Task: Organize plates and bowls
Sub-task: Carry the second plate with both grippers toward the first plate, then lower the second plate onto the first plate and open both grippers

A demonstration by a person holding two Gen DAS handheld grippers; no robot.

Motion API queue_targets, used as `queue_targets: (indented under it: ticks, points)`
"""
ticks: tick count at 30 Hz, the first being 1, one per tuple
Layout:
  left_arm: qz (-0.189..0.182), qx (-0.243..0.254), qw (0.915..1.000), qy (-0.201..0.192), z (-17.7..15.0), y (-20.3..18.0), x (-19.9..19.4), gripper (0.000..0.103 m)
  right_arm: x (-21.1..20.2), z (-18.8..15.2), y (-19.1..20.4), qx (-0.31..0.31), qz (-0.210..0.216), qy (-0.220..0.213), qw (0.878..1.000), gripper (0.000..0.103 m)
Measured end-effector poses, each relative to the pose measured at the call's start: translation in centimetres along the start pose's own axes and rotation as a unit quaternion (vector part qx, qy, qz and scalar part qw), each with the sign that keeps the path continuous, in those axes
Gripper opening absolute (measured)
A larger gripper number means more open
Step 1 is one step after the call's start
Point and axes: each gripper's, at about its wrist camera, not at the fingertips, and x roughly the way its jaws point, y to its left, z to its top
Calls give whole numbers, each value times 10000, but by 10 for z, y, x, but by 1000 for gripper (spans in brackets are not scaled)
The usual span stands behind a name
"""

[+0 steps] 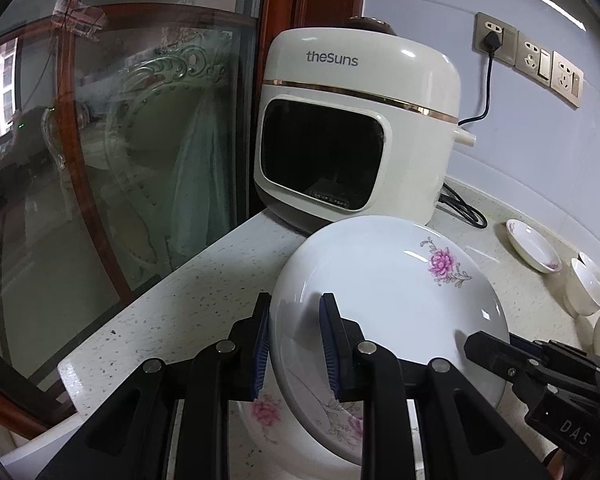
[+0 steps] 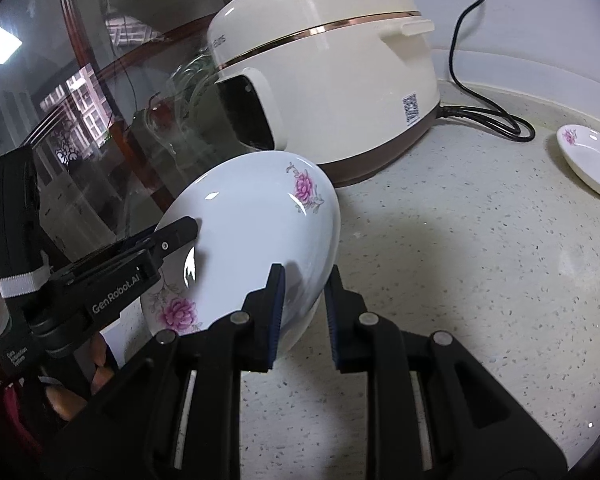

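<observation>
A white plate with pink flowers (image 1: 384, 292) is held tilted above a second flowered plate (image 1: 266, 412) that lies on the counter. My left gripper (image 1: 294, 344) straddles the tilted plate's left rim, fingers on either side of it. My right gripper (image 2: 304, 312) straddles the same plate (image 2: 256, 224) at its right rim; it shows in the left wrist view (image 1: 500, 354) as a black finger over the plate. The lower plate (image 2: 172, 308) shows under the left gripper (image 2: 180, 232) in the right wrist view.
A cream rice cooker (image 1: 356, 128) stands at the back against a glass door (image 1: 112, 140), its black cord (image 2: 488, 120) lying on the speckled counter (image 2: 460, 272). A small flowered dish (image 2: 590, 160) lies to the right. White bowls (image 1: 586, 292) sit at the far right.
</observation>
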Motion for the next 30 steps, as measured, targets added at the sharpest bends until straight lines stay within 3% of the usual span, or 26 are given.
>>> queue_targets:
  ticks: [23, 27, 30]
  points:
    - [250, 204, 9992, 234, -7, 11, 3, 29, 15, -9, 25, -642, -88, 443, 9969, 27]
    - [192, 273, 9989, 321, -11, 7, 8, 29, 12, -7, 29, -752, -96, 371, 9964, 45]
    - [155, 449, 9987, 190, -12, -2, 4, 30, 13, -8, 30, -819, -144, 402, 9957, 46]
